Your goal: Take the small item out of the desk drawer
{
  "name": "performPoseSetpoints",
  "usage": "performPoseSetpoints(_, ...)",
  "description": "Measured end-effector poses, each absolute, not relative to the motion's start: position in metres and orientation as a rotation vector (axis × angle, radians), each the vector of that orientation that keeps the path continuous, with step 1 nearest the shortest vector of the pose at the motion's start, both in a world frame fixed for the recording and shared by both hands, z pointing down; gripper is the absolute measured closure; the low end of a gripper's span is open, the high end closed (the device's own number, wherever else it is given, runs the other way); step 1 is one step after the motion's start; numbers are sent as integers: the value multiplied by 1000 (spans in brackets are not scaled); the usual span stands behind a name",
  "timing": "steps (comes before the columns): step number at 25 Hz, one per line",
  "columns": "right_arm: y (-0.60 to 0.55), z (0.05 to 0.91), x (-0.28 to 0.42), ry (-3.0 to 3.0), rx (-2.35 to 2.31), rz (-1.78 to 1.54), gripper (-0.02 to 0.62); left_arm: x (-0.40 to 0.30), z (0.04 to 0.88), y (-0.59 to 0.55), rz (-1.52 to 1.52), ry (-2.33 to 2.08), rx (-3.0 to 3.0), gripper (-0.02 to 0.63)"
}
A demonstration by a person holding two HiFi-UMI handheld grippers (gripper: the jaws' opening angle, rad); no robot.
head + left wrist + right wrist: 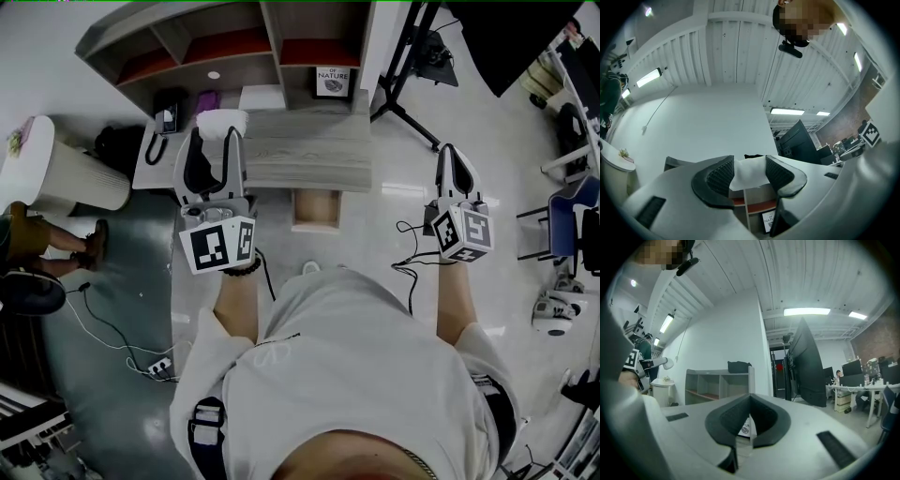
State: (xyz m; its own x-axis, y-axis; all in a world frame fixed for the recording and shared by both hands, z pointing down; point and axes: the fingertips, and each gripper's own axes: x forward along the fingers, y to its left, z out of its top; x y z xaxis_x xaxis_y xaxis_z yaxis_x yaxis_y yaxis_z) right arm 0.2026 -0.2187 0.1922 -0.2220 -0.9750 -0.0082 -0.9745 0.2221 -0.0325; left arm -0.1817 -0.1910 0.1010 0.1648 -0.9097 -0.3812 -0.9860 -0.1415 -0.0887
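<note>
A small white item, soft and crumpled, sits between the jaws of my left gripper, which is shut on it above the left end of the wooden desk. In the left gripper view both pads press its sides, and the white item fills the left gripper. The desk drawer stands pulled out under the desk's front edge; I cannot see inside it. My right gripper hangs to the right of the desk over the floor. Its jaws meet at the tips, so the right gripper is shut and empty.
A shelf unit stands behind the desk with a framed sign. A low side table with dark objects stands left of the desk, with a white round bin beyond it. A tripod and chairs stand to the right.
</note>
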Motion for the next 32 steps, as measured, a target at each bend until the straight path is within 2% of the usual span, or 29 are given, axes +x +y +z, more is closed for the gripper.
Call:
performPoseSetpoints(14,-218,164,214,2399,-1959,50,594,-183,104,-192,337,1823,-2129,393)
performPoseSetpoints(32,-217,168,211,2423,-1961,27,594,-182,112,-193,327,1832,-2152,393)
